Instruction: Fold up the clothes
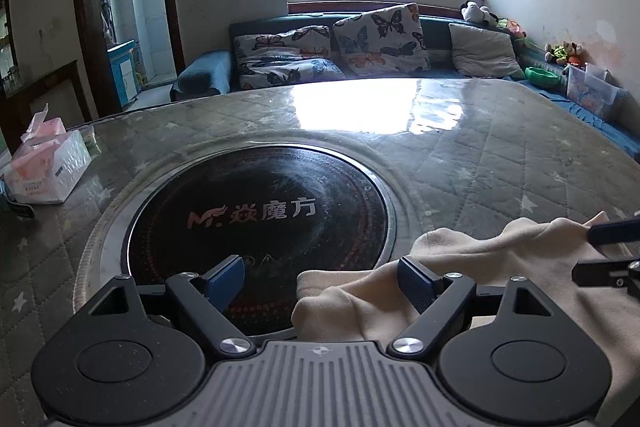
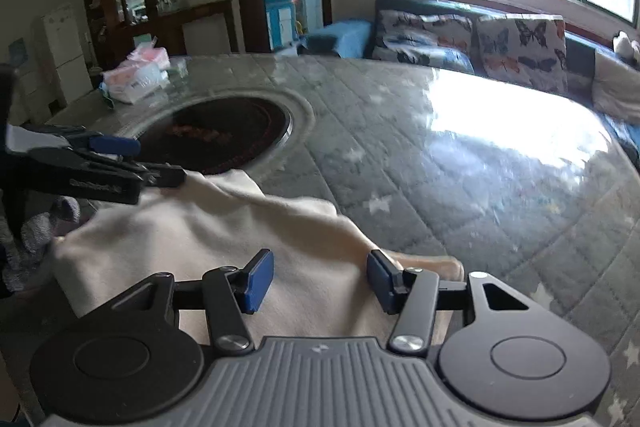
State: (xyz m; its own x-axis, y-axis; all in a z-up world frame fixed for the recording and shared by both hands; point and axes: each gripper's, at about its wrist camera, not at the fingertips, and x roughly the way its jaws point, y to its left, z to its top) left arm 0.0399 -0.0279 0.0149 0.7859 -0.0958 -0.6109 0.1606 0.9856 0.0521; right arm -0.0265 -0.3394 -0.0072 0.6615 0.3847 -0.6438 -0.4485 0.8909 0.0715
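- My left gripper (image 1: 320, 283) has its jaws spread wide and released; nothing is pinched.
- The cream garment (image 1: 500, 267) lies bunched on the quilted table (image 1: 480, 155), its edge reaching between those jaws from the right pad's side.
- My right gripper (image 2: 320, 281) stands half open over the same cloth, pads apart, gripping nothing.
- The black round hotplate (image 1: 260, 219) sits just beyond the left jaws.
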